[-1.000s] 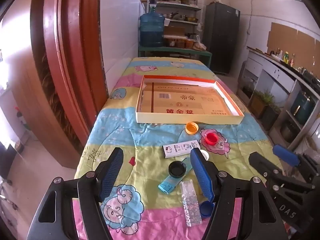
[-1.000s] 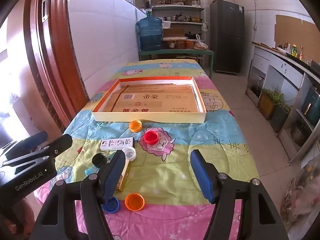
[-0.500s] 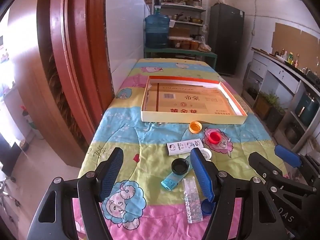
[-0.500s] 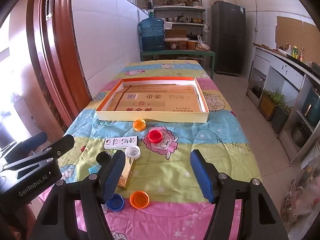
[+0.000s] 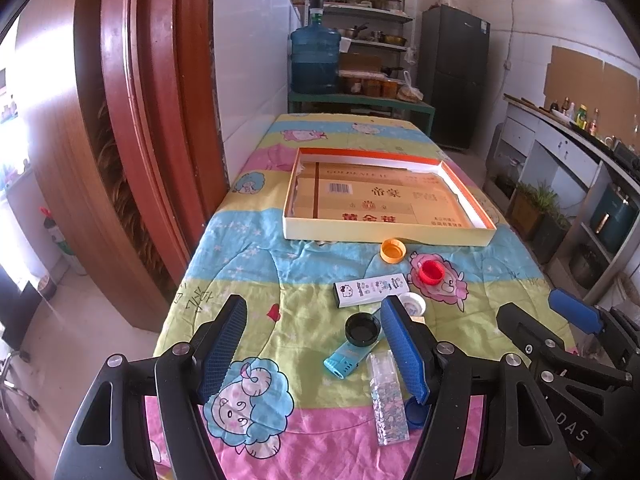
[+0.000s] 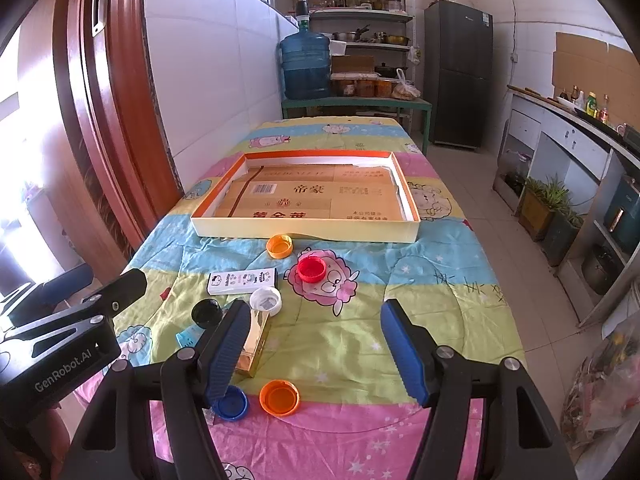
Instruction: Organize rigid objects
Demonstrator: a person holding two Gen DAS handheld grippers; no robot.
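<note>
On the near part of the table (image 6: 420,312), the small objects are lying loose, while the tray (image 6: 304,233) is waiting empty at the far side. Both the left gripper (image 5: 312,344) and the right gripper (image 6: 316,350) are standing wide open and holding nothing. I think a closing finger could be knocking the blue cap (image 6: 231,402) off the near edge. The glitter case (image 5: 387,400) is pointing its long axis near to far.
</note>
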